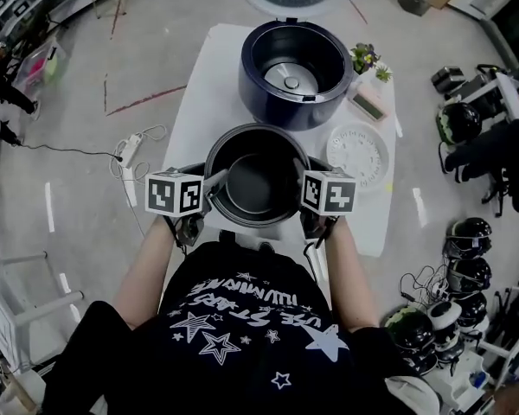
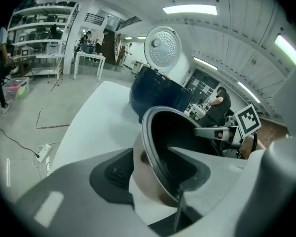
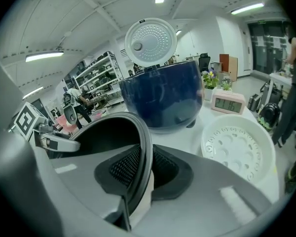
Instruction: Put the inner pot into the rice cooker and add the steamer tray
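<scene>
Two hand-held grippers (image 1: 212, 184) (image 1: 307, 188) tight on one inner pot (image 1: 255, 184); one cooker (image 1: 296, 115), one tray (image 1: 357, 156).

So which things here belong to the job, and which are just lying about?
Job: inner pot, gripped at its rim by left gripper and right gripper; rice cooker; steamer tray.
Lying about: clock; potted plant; power strip; helmets.
</scene>
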The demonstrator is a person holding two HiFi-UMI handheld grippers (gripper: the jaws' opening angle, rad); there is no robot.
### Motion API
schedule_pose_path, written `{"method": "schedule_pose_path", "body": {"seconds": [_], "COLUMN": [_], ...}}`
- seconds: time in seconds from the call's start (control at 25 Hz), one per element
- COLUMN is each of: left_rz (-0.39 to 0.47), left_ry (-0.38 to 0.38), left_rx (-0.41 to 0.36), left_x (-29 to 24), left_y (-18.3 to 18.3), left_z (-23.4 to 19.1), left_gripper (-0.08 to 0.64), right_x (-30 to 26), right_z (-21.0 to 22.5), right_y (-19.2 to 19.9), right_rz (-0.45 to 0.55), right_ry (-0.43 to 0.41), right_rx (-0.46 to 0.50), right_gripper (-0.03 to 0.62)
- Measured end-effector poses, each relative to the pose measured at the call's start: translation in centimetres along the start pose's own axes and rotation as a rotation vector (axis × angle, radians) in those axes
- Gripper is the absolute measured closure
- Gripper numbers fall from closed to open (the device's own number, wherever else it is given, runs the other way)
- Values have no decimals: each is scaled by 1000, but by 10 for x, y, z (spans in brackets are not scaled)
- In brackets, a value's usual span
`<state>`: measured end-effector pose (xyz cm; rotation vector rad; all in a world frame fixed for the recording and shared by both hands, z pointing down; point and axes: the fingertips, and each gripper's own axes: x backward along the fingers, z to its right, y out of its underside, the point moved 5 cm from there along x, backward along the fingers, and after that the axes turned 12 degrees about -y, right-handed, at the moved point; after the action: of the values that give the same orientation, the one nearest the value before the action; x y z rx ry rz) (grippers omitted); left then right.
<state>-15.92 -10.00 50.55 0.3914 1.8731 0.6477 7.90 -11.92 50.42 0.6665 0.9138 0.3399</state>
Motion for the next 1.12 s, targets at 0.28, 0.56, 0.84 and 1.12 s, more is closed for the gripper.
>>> {"method": "schedule_pose_path", "body": {"seconds": [0.28, 0.56, 0.84, 1.12], "left_rz": [-65, -83, -31, 75], "left_ry": [-23, -130, -160, -157], "left_rx": [-15, -99, -75, -47], "left_x": [-8, -7, 14, 47], "left_y": [-2, -6, -10, -38], "left_z": [0, -6, -10, -6], "left_gripper": [394, 473, 508, 512], "right_x": [1, 8, 25, 48], "right_z": [-3, -20, -47, -74], "right_y": [2, -8, -19, -54], "right_rz": [9, 52, 82, 181], "right_ry": [-3, -11, -33, -33], "right_rx": [4, 22, 93, 171], "right_gripper": [506, 506, 508, 506]}}
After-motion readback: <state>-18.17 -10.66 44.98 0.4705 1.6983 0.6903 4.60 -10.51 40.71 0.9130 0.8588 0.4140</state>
